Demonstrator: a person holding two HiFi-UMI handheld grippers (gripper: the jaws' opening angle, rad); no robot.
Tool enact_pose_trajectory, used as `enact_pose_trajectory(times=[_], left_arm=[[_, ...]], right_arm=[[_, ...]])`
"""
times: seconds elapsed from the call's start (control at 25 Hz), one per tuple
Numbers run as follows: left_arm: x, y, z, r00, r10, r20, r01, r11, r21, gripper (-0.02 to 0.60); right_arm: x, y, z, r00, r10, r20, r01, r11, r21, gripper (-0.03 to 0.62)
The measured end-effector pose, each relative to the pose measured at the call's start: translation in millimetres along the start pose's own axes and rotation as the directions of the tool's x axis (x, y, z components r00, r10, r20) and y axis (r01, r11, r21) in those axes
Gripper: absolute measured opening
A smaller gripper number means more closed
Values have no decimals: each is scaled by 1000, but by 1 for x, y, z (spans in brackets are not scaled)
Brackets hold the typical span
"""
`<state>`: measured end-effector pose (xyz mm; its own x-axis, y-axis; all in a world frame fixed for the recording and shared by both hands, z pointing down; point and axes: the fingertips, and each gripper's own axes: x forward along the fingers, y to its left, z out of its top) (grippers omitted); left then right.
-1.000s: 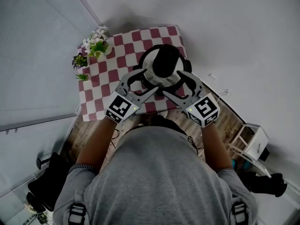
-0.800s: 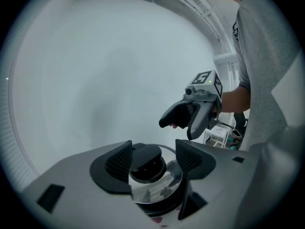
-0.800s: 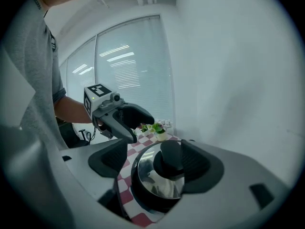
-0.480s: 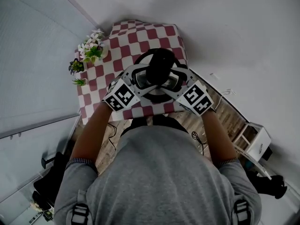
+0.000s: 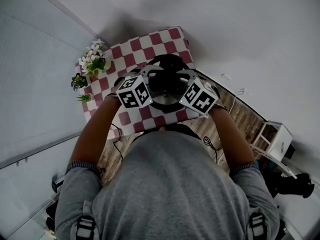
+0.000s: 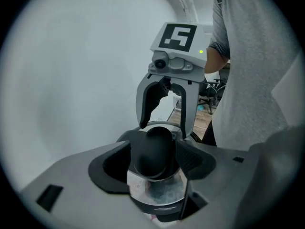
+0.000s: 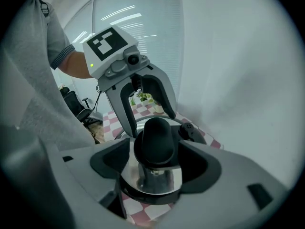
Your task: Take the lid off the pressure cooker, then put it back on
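Grippers face each other: our grey left gripper (image 6: 159, 152) and grey right gripper (image 7: 155, 150) both have jaws apart, with the round black knob (image 7: 156, 135) between them, not squeezed yet. It stands straight up on the shiny steel lid (image 7: 152, 176), on the black pressure cooker (image 5: 165, 105) on the red-and-white checked table (image 5: 145, 49).

The pressure cooker (image 5: 165, 86) stands on the table (image 5: 145, 46), toward the person's side, with the lid (image 7: 157, 178) on it. The knob (image 7: 156, 137) sits between the jaws of the left gripper (image 6: 155, 149) and the facing right gripper (image 7: 156, 151). Flowers (image 5: 91, 63) stand at the table's left edge.
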<state>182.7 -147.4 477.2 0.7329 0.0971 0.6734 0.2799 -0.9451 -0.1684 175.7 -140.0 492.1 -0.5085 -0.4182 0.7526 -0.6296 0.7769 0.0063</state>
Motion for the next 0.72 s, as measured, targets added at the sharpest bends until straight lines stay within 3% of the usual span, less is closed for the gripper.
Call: enact_pose_trajectory(times=[0.28, 0.48, 0.72], left_arm=[[13, 1, -17, 981, -152, -122, 165, 981, 104, 308], [22, -4, -24, 946, -259, -196, 287, 950, 126, 308], [31, -8, -35, 905, -303, -299, 361, 918, 164, 308]], right_arm=[[14, -6, -4, 995, -19, -94, 23, 999, 39, 334], [25, -9, -8, 987, -4, -158, 17, 997, 76, 334], [39, -8, -14, 970, 27, -240, -4, 996, 94, 322]])
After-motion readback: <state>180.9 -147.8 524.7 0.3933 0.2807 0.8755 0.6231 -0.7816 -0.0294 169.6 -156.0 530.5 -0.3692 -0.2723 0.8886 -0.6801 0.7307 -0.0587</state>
